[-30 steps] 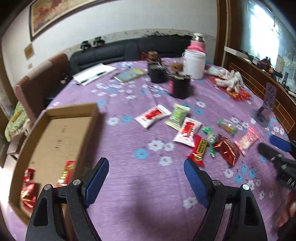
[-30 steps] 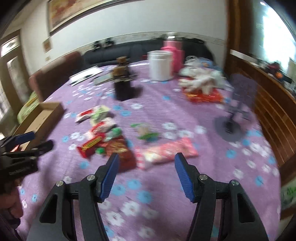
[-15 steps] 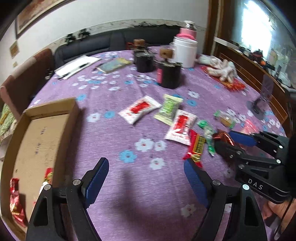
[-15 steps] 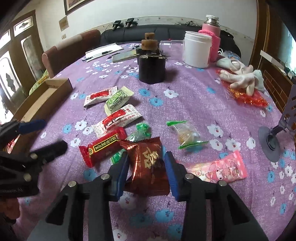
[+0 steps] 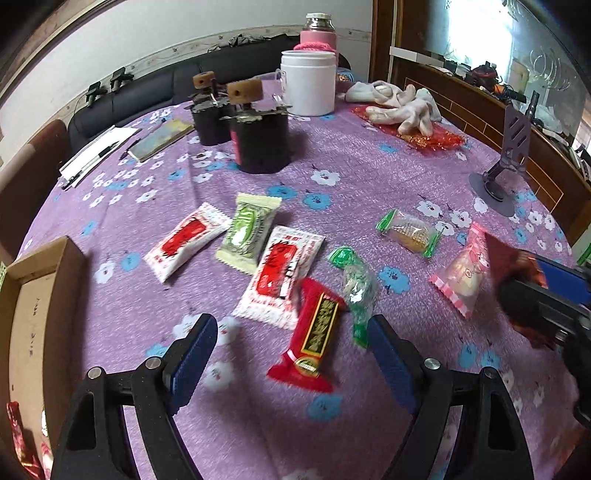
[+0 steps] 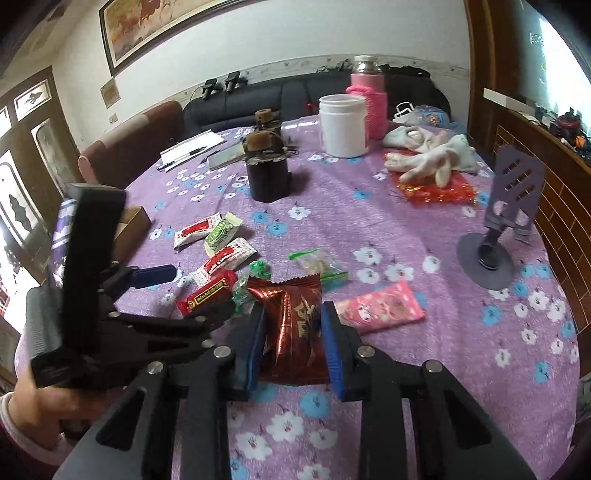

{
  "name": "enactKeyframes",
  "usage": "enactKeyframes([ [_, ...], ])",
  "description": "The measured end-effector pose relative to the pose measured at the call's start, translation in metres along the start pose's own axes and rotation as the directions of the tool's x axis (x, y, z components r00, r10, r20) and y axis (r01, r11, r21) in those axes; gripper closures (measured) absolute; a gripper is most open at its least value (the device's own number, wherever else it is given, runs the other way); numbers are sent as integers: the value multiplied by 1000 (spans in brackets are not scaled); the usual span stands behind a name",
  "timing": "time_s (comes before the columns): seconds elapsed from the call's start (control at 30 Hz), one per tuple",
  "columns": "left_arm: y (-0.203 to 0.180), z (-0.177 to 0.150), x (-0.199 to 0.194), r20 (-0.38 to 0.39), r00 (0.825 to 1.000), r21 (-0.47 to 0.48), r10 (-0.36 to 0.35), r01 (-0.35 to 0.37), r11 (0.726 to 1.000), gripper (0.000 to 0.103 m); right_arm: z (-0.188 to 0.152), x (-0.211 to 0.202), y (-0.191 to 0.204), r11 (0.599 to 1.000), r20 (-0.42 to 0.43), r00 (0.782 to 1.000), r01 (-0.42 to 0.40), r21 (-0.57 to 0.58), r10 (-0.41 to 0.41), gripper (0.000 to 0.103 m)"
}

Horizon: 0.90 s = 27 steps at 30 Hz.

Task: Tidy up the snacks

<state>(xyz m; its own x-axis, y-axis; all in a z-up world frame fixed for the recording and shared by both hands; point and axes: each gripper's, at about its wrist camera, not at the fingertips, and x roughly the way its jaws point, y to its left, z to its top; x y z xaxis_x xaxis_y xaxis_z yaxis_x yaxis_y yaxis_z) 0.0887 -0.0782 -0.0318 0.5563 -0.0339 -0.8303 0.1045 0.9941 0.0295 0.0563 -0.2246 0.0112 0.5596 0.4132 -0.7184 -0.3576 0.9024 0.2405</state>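
My right gripper is shut on a dark red foil snack bag and holds it above the purple flowered tablecloth. My left gripper is open and empty, its fingers on either side of a red bar with a gold label. Around it lie two white-and-red packets, a green-and-cream packet, a green twist candy, a clear green-ended cake wrapper and a pink packet. The cardboard box sits at the left edge.
Two dark jars with cork tops, a white tub and a pink flask stand at the back. White gloves on red foil lie back right. A grey phone stand is at the right. Papers and a notebook lie back left.
My right gripper closed on the dark red bag and lifted it off the table. My left gripper moved forward and right over the red bar; the box slid to the view's left edge.
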Motion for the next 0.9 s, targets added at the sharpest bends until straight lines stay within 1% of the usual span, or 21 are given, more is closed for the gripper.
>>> enactKeyframes([
  [0.03,-1,0,3,-6,1000,-2,-3,3,1000,22,-1,-2,-2,1000,2,1000,0,8,0,75],
  [0.07,-1,-1,6,-11,1000,-5,-10,10,1000,34,-2,-5,-3,1000,6,1000,2,14,-3,75],
  [0.1,0,-2,5,1,999,-20,-42,42,999,41,-4,-7,-4,1000,8,1000,3,18,-3,75],
  [0.13,0,-2,4,4,999,-22,-49,49,999,58,-4,-8,-5,1000,10,1000,2,22,-2,75],
  [0.17,-2,-1,3,2,998,-20,-58,58,998,80,-6,-10,-6,1000,11,1000,0,30,-1,75],
  [0.2,-2,-1,2,-2,998,-22,-65,65,998,84,-8,-12,-6,999,12,1000,2,34,-3,75],
  [0.27,0,-3,-3,10,998,-25,-65,65,998,84,-10,-14,-6,999,15,1000,7,38,-7,75],
  [0.4,11,-13,-17,32,996,-65,-89,91,994,84,-13,-22,-3,999,27,1000,5,45,-6,75],
  [0.6,28,-29,-57,95,992,-91,-87,96,991,84,-13,-37,12,999,56,998,-12,30,11,75],
  [0.67,38,-35,-69,111,989,-117,-100,113,987,84,-14,-39,21,1000,60,998,-24,20,23,75],
  [0.7,42,-38,-76,118,988,-124,-97,111,986,84,-14,-40,26,1000,61,998,-28,14,27,75],
  [0.8,50,-48,-92,132,989,-119,-62,78,990,84,-16,-41,43,999,61,997,-46,-14,47,75],
  [0.9,61,-56,-105,142,988,-126,-57,76,989,83,-18,-44,62,997,62,996,-66,-39,68,75],
])
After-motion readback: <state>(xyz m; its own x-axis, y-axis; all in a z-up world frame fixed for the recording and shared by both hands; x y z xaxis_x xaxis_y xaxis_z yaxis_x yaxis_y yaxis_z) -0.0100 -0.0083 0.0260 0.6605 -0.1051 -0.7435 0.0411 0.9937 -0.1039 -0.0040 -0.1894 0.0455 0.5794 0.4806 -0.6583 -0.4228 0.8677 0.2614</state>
